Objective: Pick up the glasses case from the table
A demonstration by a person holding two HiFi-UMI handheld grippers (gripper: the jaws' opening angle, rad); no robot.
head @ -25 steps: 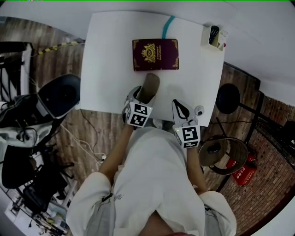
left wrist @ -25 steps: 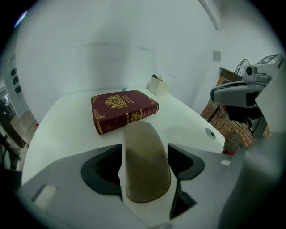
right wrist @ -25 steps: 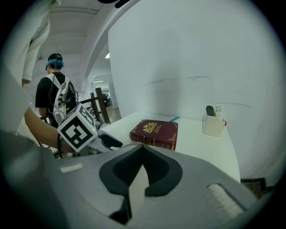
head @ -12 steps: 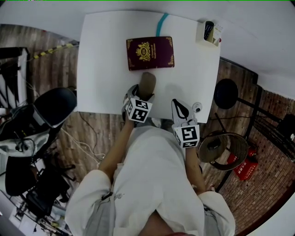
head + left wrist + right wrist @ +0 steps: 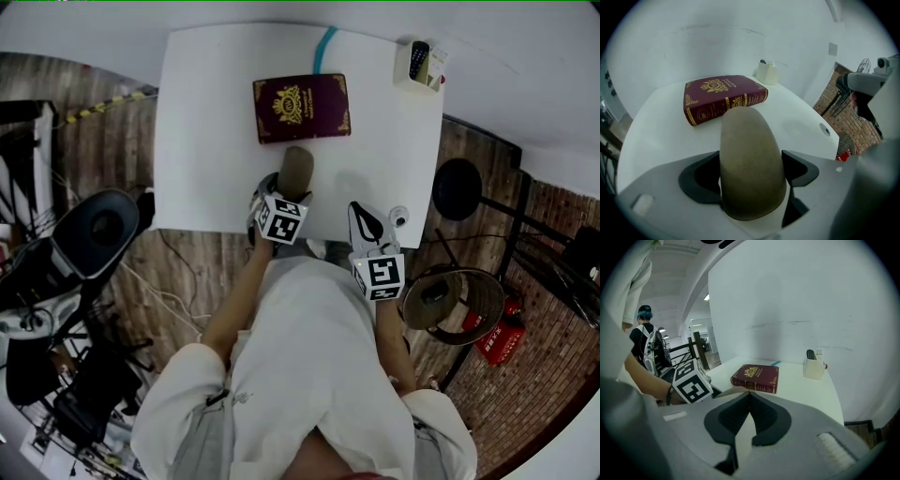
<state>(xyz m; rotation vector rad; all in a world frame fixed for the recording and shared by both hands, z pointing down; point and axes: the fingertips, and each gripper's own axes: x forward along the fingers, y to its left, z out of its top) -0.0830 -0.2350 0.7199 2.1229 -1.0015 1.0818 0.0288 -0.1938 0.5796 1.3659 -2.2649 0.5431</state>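
The tan oval glasses case (image 5: 296,172) lies on the white table (image 5: 202,141), just in front of a maroon book (image 5: 301,107). My left gripper (image 5: 289,190) points steeply down over the table's near edge. The case (image 5: 747,136) stands between its jaws. Those jaws have just been opening and now stand wide, the black pads (image 5: 708,171) flanking the case's sides without visibly squeezing it. My right gripper (image 5: 356,210) hovers to the right near the table edge. Its jaws (image 5: 749,393) are shut with nothing between them.
A white holder with a remote (image 5: 418,66) stands at the table's far right corner, and a teal strip (image 5: 323,47) lies behind the book (image 5: 723,96). An office chair (image 5: 98,230) stands left of the table, a round stool (image 5: 457,187) right. A person (image 5: 644,341) stands far off.
The left gripper has sunk a little toward the table with the case between its jaws, and the jaws stand wider. The right gripper has stayed put. The head view has shifted slightly.
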